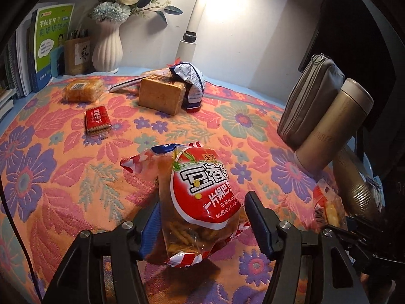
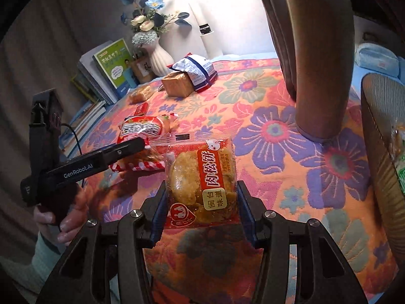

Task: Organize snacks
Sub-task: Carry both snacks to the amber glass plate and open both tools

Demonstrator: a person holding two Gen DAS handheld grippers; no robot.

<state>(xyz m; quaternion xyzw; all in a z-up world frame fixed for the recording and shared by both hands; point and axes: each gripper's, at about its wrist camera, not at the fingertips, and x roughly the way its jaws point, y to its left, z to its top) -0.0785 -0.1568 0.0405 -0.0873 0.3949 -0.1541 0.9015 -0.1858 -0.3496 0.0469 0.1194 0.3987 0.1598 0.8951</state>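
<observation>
The left gripper (image 1: 202, 215) grips a red crinkly bag of crisp sticks (image 1: 200, 197), seemingly just above the flowered tablecloth (image 1: 63, 167); the right gripper (image 2: 201, 202) clasps a clear-wrapped red pork-floss cake (image 2: 202, 182) nearby.

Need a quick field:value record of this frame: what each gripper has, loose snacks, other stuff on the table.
left gripper: shut on crispy snack bag, red label
right gripper: shut on meat floss cake, red wrapper
loose snacks: red biscuit pack; wrapped pastry; brown bread block with blue-white bag leaning on it
surface: floral cloth
backdrop: white vase with flowers, green book
right side: gold flask, grey pouch
</observation>
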